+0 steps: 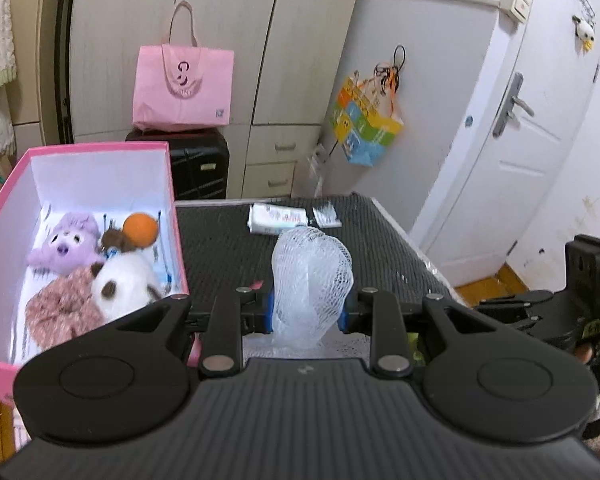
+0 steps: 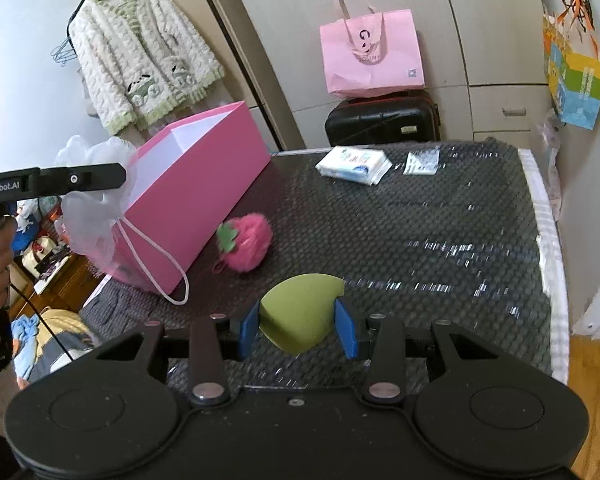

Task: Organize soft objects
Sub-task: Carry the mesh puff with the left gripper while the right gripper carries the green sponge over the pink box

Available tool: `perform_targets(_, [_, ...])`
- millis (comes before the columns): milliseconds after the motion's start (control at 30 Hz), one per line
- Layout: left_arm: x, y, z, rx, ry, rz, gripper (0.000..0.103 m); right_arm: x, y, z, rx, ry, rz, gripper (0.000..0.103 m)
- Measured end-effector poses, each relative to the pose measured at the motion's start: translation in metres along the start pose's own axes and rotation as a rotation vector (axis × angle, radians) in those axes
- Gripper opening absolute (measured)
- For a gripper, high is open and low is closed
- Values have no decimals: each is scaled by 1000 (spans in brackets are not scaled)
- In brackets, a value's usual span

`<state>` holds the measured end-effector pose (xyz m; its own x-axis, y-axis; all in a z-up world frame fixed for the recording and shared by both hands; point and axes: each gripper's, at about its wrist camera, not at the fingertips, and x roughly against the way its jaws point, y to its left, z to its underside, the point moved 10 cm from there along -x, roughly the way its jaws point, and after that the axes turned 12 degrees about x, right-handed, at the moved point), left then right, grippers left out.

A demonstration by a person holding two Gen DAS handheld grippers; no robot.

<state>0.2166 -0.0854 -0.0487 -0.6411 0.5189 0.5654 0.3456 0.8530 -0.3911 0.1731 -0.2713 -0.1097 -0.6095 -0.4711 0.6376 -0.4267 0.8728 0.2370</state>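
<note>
In the left wrist view, a white mesh pouf (image 1: 311,280) is seen clamped between the blue pads of the left gripper (image 1: 308,306), at the lower centre of the frame. To its left stands the pink box (image 1: 4,216), open at the top, its near corner just beside the gripper's left finger. Inside it, a purple plush (image 1: 70,242), an orange ball (image 1: 141,230), a white plush with brown patches (image 1: 124,284) and a pinkish-brown fuzzy item (image 1: 60,310) are packed close together, filling the near part of the floor of the box. Beyond the pouf, the dark patterned table (image 1: 380,240) lies bare up to a tissue pack (image 1: 276,218) and a small sachet (image 1: 327,216) near its far edge.

In the right wrist view, a green teardrop sponge (image 2: 298,312) is gripped between the pads of the right gripper (image 2: 298,322), low in the frame. A pink strawberry plush (image 2: 246,242) rests on the table left of centre, just beside the box's long pink wall (image 2: 196,192). A drawstring cord loop (image 2: 168,276) hangs at the box's near corner. The right half of the table is open as far as its pale edge strip (image 2: 544,240), where the surface ends. At the left edge, the left gripper is seen from the side with the pouf at the box's rim.
</note>
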Motion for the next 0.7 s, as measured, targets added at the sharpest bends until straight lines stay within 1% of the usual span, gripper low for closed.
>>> perform_targets(233, [27,5,24,-32,80,-2,26,5,36,12,18,34,-47,47])
perform_targets(500, [58,18,48,-50,149,-8,26,11,80,8,75,70,-104,47])
perform_targets(633, [72,25,60,-61,178,-20,27,11,103,4,77,88,-168,47])
perform_targets(700, [79,29,65,-67,190,-26,27,10,113,1,91,93,-182,47])
